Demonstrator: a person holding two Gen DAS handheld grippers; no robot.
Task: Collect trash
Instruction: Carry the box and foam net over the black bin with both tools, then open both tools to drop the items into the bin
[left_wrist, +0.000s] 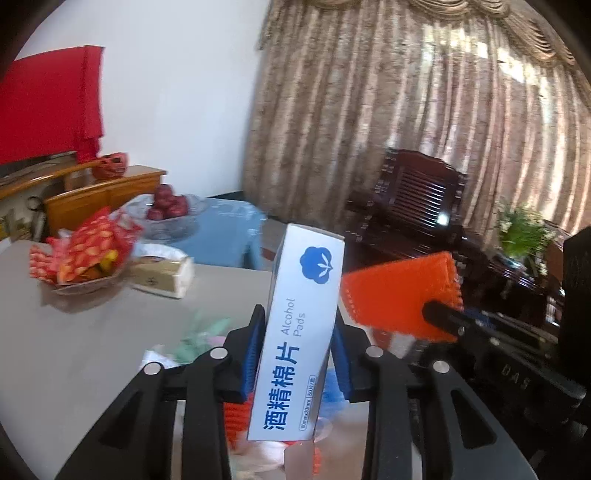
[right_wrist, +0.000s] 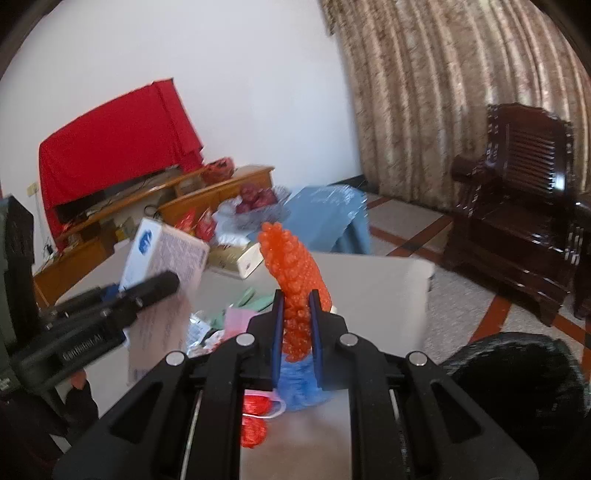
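The left tool (left_wrist: 295, 354) pinches a white alcohol pad box (left_wrist: 299, 332) between its blue pads, lifted above the tabletop (left_wrist: 74, 332). The box stands nearly upright, long axis running from the jaws up and slightly right, printed face toward the camera. The right tool (right_wrist: 298, 325) is pressed onto an orange bubbly mesh piece (right_wrist: 295, 273), which rises upright from the jaws and curves a little left at its top; in the left wrist view it shows just right of the box. Below both tools, loose litter (right_wrist: 229, 321) lies on the near tabletop: green and pink paper, a blue scrap and red netting. The tabletop's far right corner (right_wrist: 424, 269) drops off to open floor. Far left stand a snack dish (left_wrist: 85, 266) and a tissue pack (left_wrist: 162, 275), well apart from the tools.
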